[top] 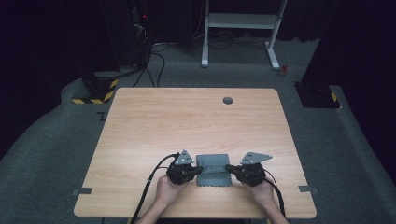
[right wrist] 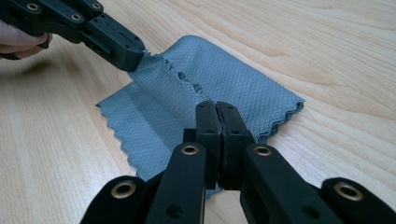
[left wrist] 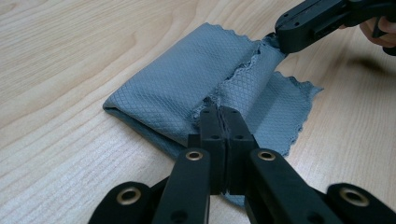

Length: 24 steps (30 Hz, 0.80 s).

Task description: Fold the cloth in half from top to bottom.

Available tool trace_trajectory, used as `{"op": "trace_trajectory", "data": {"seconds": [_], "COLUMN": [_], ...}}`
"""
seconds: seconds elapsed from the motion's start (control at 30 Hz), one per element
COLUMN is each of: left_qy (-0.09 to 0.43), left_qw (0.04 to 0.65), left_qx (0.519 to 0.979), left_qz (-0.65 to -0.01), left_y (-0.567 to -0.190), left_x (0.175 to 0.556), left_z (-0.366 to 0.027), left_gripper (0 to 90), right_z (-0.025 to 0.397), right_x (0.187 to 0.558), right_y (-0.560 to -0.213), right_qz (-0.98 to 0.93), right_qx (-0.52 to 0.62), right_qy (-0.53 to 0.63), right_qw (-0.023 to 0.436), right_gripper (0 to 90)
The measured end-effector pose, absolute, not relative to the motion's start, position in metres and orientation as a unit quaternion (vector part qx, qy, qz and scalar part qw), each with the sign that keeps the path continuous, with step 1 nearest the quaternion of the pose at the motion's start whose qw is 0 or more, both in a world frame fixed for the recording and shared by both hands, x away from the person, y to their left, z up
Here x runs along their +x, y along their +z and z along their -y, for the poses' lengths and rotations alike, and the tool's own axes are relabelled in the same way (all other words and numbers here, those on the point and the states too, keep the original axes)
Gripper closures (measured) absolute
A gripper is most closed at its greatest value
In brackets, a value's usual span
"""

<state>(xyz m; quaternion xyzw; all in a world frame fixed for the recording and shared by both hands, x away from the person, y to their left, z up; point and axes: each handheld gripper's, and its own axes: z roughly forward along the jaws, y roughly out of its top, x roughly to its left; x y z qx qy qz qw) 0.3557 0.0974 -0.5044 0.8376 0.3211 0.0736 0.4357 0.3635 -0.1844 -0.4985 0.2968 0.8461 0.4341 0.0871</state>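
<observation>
A grey quilted cloth (top: 214,170) with scalloped edges lies folded on the wooden table (top: 187,121) near its front edge. My left gripper (top: 199,171) is shut on the cloth's left side, and my right gripper (top: 228,167) is shut on its right side. In the left gripper view the jaws of my left gripper (left wrist: 221,110) pinch the cloth (left wrist: 187,88) edge, with the right gripper (left wrist: 280,41) holding the far corner. In the right gripper view my right gripper (right wrist: 215,105) clamps the cloth (right wrist: 224,88), and the left gripper (right wrist: 135,58) lifts the opposite edge.
A round grommet hole (top: 228,100) sits near the table's far edge. Beyond the table stand a white desk frame (top: 240,28), cables and black stands on grey carpet. Black cables trail from both grippers past the person's hands (top: 167,191).
</observation>
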Motion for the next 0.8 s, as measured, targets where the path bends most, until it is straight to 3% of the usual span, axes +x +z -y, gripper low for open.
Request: {"op": "trace_trajectory", "data": {"seconds": [0.8], "left_qy": [0.078], "left_qw": [0.429], "left_qx": [0.842], "left_qz": [-0.319], "left_y": [-0.512], "left_x": [0.340], "left_z": [-0.099], "left_gripper": [88.8], "right_z": [0.181], "right_x": [0.345], "right_y": [-0.508], "right_qz": [-0.853], "right_qx": [0.286], "right_qy": [0.428], "right_qw": [0.085], "right_gripper": [89.0]}}
